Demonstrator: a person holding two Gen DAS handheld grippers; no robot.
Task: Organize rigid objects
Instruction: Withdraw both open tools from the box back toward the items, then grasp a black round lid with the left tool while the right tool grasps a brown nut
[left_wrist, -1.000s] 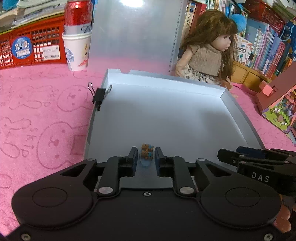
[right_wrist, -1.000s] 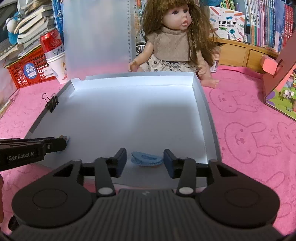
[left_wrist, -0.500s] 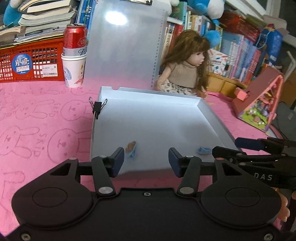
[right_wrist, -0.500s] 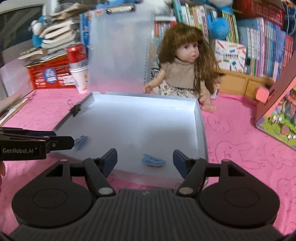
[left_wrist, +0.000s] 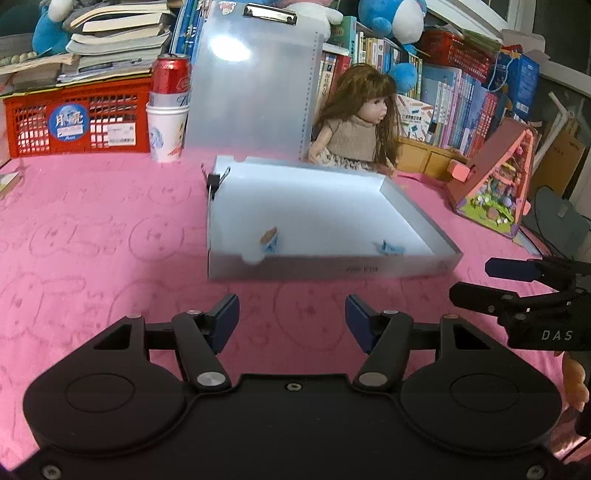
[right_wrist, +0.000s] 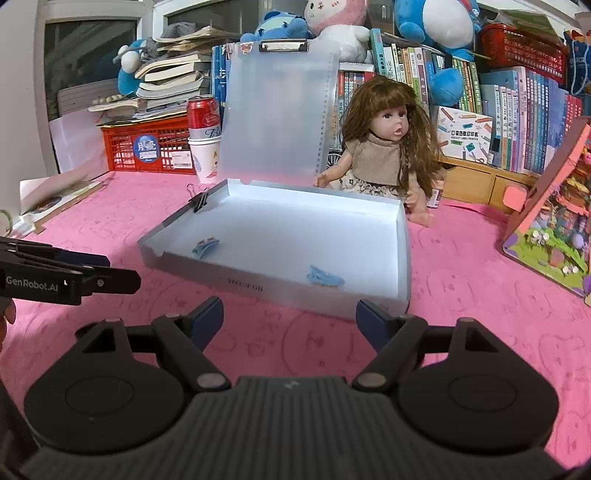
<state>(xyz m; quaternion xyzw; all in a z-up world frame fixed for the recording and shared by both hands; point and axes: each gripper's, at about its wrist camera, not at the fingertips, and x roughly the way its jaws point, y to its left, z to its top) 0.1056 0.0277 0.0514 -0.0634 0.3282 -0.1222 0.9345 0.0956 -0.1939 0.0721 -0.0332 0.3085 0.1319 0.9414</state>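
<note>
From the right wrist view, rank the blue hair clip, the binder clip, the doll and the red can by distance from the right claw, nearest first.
1. Blue hair clip, in the box's near right corner.
2. Binder clip, on the box's left wall.
3. Doll, seated behind the box.
4. Red can, back left, on stacked cups.

Right claw is open.

Both grippers just hang side by side, left gripper (left_wrist: 291, 317) and right gripper (right_wrist: 290, 319) each with jaws spread wide, gripping nothing.

Two blue clips (right_wrist: 324, 277) lie inside the open box (right_wrist: 402, 236).
</note>
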